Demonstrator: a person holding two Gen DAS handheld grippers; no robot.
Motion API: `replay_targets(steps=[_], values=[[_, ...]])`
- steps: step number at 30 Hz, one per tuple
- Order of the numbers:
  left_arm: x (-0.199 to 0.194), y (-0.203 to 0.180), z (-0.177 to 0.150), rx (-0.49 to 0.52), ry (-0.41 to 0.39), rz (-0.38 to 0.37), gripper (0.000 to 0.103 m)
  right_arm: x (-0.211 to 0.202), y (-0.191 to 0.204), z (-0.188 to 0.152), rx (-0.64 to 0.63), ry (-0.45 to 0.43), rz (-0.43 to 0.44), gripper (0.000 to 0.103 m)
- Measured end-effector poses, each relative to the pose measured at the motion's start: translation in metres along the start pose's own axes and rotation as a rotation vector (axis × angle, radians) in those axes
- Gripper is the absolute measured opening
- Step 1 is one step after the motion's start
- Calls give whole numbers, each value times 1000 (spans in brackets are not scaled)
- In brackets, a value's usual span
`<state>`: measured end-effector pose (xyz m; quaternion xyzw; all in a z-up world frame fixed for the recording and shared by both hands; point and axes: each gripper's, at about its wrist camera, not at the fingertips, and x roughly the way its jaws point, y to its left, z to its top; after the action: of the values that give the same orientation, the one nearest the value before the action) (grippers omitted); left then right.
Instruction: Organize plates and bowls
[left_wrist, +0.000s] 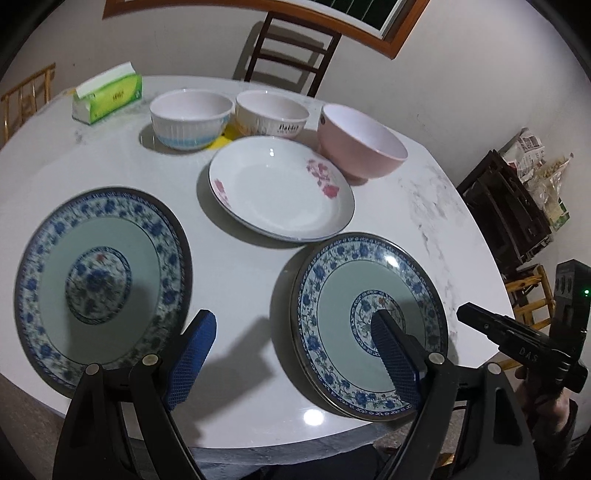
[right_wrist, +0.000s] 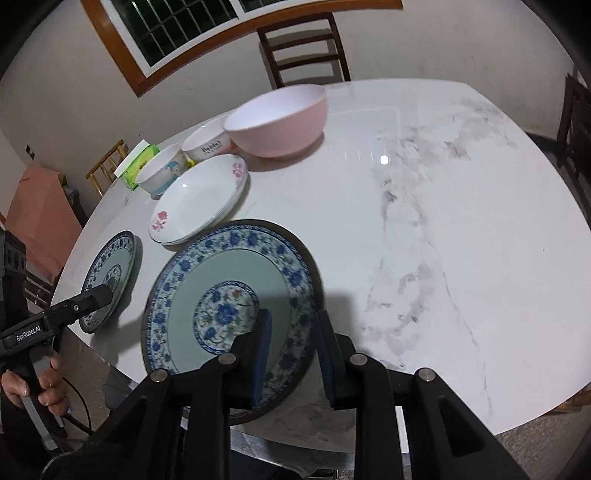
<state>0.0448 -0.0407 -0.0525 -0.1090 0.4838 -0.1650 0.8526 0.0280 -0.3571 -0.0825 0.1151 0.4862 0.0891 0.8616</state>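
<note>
White marbled surface (right_wrist: 424, 192) fills both views, its whole right half bare for stacking, its near edge close under both blue-rimmed plates. Those glazed plates, one at left (left_wrist: 99, 284) and one at right (right_wrist: 229, 306), look stiff, heavy, slick and chippable; I judge the rim the only hold. Behind lie a floral plate (left_wrist: 280, 188), a pink bowl (left_wrist: 362, 142) and two white bowls (left_wrist: 190, 118). Left tool (left_wrist: 295, 354) hangs spread wide between the plates; right tool (right_wrist: 291, 354) straddles its plate's rim, nearly closed, grip uncertain.
</note>
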Motion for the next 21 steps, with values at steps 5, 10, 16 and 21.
replay_targets(steps=[5,10,16,21], values=[[15,-1,-1,-15,44,-25,78,9,-13,-2,25,23,42,25],[29,-1,-4,-22,72,-46,74,20,-25,-4,56,39,107,25],[45,0,-5,-43,119,-69,67,28,-29,-5,60,53,142,25],[55,0,-4,-45,143,-76,60,34,-28,-5,55,57,168,25]])
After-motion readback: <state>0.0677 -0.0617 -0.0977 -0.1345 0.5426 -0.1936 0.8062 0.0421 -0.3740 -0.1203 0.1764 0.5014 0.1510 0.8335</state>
